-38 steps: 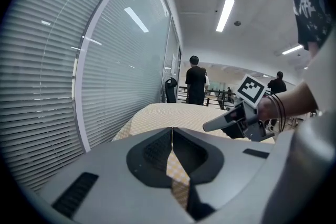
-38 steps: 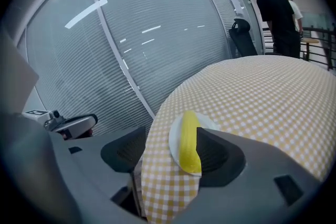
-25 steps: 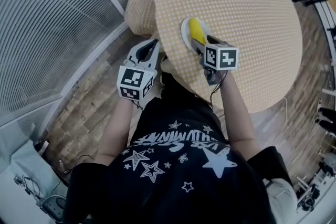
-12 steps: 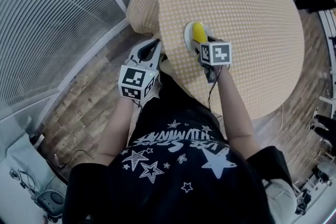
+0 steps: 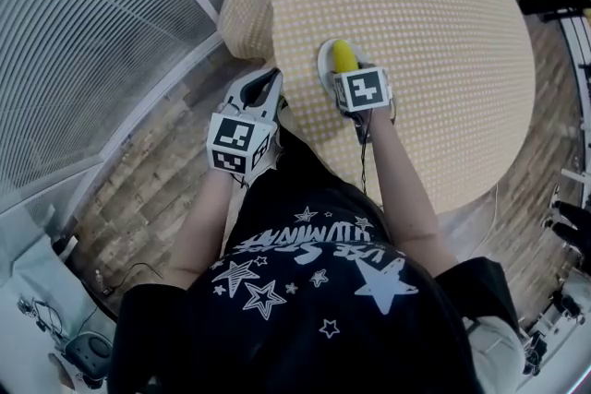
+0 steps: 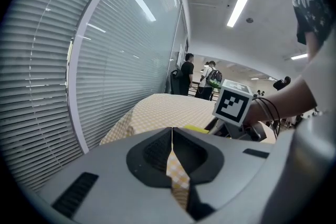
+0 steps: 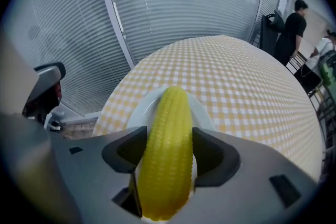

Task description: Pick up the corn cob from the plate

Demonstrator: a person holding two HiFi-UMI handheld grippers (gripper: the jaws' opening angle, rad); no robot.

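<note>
Room: we note slatted blinds and a wood floor. Round checked table [image 5: 443, 60], with a white plate [image 5: 323, 60] by its near edge. Corn cob [image 7: 169, 113] sits over the plate, long axis running away along the jaws. Right gripper [image 7: 167, 155] is at the plate, jaws clamped on the cob's sides. Left gripper [image 6: 172, 155] is off the table, well apart from the plate, jaws together.

Corn cob [image 7: 167, 155] on plate [image 7: 201, 109] on table [image 7: 252, 86]
</note>
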